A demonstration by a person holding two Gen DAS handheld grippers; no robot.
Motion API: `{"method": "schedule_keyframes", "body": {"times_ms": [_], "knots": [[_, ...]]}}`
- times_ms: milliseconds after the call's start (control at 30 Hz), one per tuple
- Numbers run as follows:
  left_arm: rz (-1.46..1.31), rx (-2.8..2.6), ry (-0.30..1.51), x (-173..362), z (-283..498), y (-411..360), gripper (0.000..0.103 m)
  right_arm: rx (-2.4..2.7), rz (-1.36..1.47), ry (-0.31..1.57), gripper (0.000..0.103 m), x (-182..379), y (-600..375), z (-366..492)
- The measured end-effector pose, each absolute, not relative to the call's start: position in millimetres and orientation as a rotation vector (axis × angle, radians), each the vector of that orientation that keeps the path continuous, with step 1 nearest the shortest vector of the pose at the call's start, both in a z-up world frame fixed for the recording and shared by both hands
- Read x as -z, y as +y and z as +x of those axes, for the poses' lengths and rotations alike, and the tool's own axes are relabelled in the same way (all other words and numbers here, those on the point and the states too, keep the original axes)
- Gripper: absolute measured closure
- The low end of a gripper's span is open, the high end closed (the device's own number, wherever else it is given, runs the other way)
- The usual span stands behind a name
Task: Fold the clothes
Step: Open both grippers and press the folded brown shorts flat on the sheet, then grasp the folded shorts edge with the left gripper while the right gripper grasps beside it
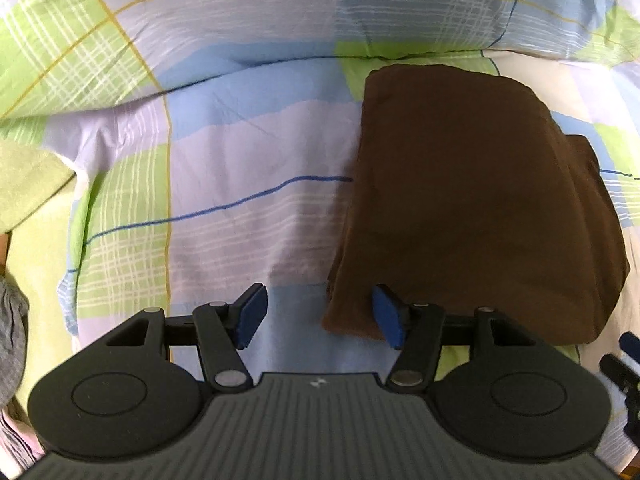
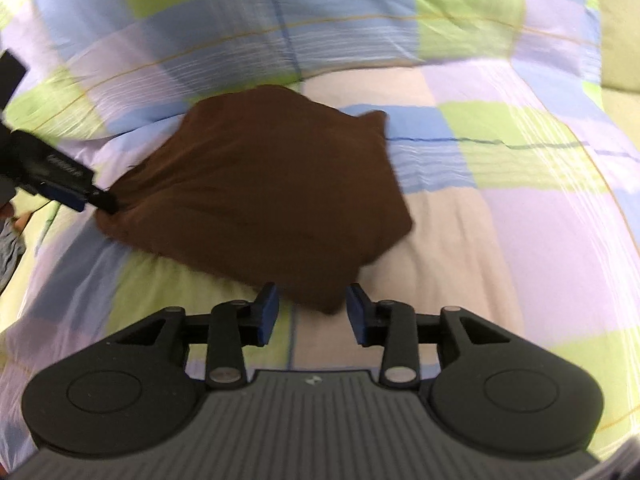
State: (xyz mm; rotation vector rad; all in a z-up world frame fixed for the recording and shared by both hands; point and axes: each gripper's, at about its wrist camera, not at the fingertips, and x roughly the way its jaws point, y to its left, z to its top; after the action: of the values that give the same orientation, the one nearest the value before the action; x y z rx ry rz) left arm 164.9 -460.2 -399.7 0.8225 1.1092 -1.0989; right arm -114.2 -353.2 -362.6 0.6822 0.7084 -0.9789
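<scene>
A brown garment (image 1: 472, 200), folded into a compact block, lies on the checked bed sheet (image 1: 248, 160). My left gripper (image 1: 320, 316) is open; its right finger touches the garment's near left corner and the left finger is over bare sheet. In the right wrist view the garment (image 2: 272, 188) lies just ahead. My right gripper (image 2: 312, 314) is open, with the garment's near corner between its fingers. The left gripper's fingers (image 2: 76, 196) show at the garment's left corner there. The right wrist view is blurred.
A checked pillow or quilt (image 1: 320, 12) rises behind the garment. A pale green cloth (image 1: 28, 184) and grey fabric (image 1: 12, 332) lie at the left edge. A dark flat object (image 2: 10, 76) sits at the far left of the right wrist view.
</scene>
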Motion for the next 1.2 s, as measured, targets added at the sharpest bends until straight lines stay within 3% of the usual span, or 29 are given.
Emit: {"method": "schedule_keyframes", "body": {"times_ms": [133, 500, 633, 833, 1033, 1200], "knots": [[0.781, 1.182, 1.097, 384, 157, -453, 0.042, 0.958, 0.667, 0.691, 0.069, 363, -352, -104], [0.844, 1.182, 1.101, 407, 148, -465, 0.041, 0.991, 0.587, 0.696, 0.069, 379, -377, -93], [0.837, 1.195, 1.09, 416, 156, -464, 0.032, 0.974, 0.593, 0.721, 0.07, 393, -385, -93], [0.812, 1.177, 1.104, 412, 194, -443, 0.027, 0.976, 0.56, 0.76, 0.072, 398, -386, -102], [0.878, 1.032, 1.048, 393, 223, -416, 0.033, 1.048, 0.504, 0.83, 0.071, 381, -375, -102], [0.712, 1.037, 1.232, 383, 242, -409, 0.033, 0.845, 0.33, 0.804, 0.063, 368, -346, -49]]}}
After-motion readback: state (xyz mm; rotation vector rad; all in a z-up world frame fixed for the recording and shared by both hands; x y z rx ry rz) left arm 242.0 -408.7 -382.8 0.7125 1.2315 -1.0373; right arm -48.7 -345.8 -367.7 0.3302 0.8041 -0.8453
